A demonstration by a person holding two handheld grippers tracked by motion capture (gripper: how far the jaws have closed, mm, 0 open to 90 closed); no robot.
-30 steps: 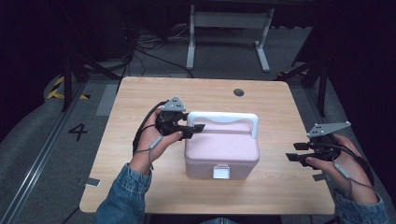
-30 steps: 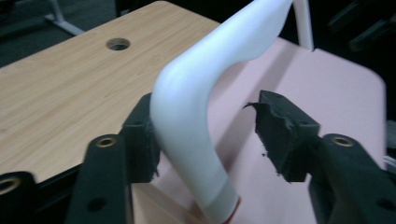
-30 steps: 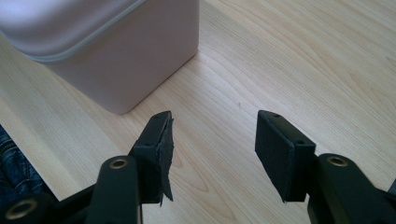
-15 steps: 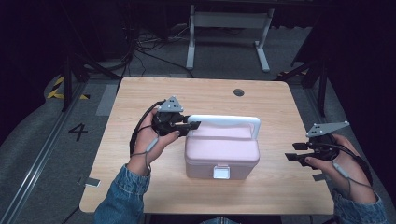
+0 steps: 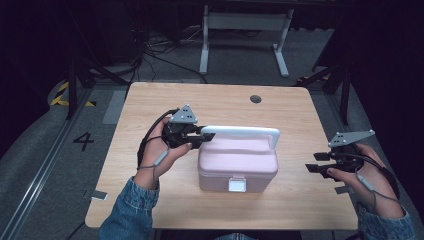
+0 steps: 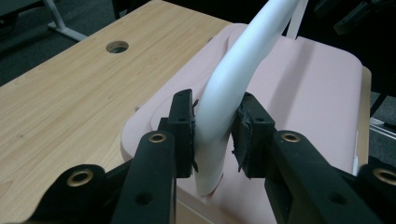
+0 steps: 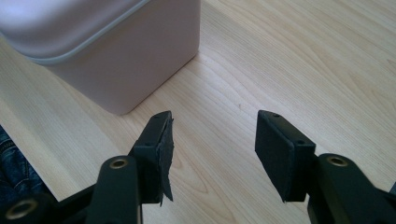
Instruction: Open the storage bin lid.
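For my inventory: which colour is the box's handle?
White handle, clearest in the left gripper view.

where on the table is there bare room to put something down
Free: the far strip of table between the pink box and the round hole; also the patch between box and right gripper. Crowded: box's left end, where the left gripper clamps the white handle.

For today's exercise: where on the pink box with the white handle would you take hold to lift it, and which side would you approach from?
Grip the white handle: it is a slim, rounded bar arching above the pink box, narrow enough for the jaws, unlike the broad smooth lid. Coming from an end probably works best: the left gripper is clamped on its curved left end. The right gripper, open beside the box, could take the other end for balance.
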